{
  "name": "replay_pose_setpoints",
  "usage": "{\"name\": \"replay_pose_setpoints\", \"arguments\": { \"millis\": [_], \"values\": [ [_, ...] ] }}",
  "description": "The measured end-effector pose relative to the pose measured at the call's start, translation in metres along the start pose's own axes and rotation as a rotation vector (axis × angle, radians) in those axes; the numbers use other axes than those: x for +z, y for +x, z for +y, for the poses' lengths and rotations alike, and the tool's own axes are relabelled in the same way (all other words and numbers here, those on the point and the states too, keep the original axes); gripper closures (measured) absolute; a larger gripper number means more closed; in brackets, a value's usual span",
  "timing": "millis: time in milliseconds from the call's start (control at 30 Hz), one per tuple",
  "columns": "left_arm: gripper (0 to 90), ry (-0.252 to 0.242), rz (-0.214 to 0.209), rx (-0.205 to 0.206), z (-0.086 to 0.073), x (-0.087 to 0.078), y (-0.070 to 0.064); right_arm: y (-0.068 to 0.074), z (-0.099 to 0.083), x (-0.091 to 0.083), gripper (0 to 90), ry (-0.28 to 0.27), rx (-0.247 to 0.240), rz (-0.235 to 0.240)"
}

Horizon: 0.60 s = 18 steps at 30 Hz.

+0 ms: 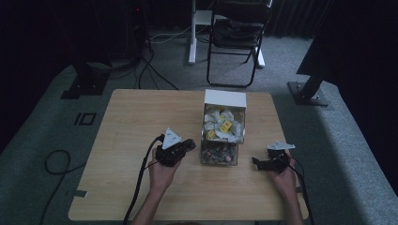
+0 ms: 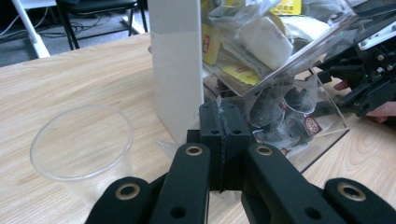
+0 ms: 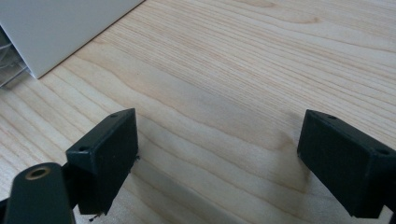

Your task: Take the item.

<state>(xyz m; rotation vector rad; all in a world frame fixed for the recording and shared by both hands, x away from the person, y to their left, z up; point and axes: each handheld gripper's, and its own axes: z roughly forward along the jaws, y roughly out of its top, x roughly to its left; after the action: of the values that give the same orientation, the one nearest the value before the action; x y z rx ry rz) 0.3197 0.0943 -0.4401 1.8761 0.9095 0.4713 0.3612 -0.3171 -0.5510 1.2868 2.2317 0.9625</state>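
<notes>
A clear two-tier dispenser box (image 1: 224, 101) with a white back stands mid-table. Its upper bin holds white and yellow sachets (image 1: 221, 124); its lower bin holds dark packets (image 1: 218, 153). My left gripper (image 1: 190, 145) sits just left of the lower bin. Its jaws are pressed together (image 2: 223, 112) on a thin clear sachet (image 2: 166, 147), whose film pokes out at tip and side. A clear plastic cup (image 2: 81, 140) stands upright beside that gripper. My right gripper (image 1: 258, 162) hovers right of the box, open (image 3: 233, 154) over bare wood, nothing between its jaws.
The wooden table (image 1: 131, 117) has free room on its left half and along the front edge. A folding chair (image 1: 237, 37), a white desk leg (image 1: 192, 33) and cables (image 1: 150, 70) are on the floor beyond the table. The box's white wall (image 3: 60, 28) lies close to my right gripper.
</notes>
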Motion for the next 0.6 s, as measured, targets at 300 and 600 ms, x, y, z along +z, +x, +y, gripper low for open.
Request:
{"name": "replay_pose_setpoints", "arguments": {
  "millis": [300, 600],
  "values": [
    [90.0, 0.002, 0.023, -0.012, -0.001, -0.003, 0.011, 0.000, 0.000, 0.000, 12.1, 0.000, 0.000, 0.000],
    [90.0, 0.005, 0.041, -0.021, -0.003, -0.003, 0.018, 0.000, 0.000, 0.000, 12.2, 0.000, 0.000, 0.000]
  ]
}}
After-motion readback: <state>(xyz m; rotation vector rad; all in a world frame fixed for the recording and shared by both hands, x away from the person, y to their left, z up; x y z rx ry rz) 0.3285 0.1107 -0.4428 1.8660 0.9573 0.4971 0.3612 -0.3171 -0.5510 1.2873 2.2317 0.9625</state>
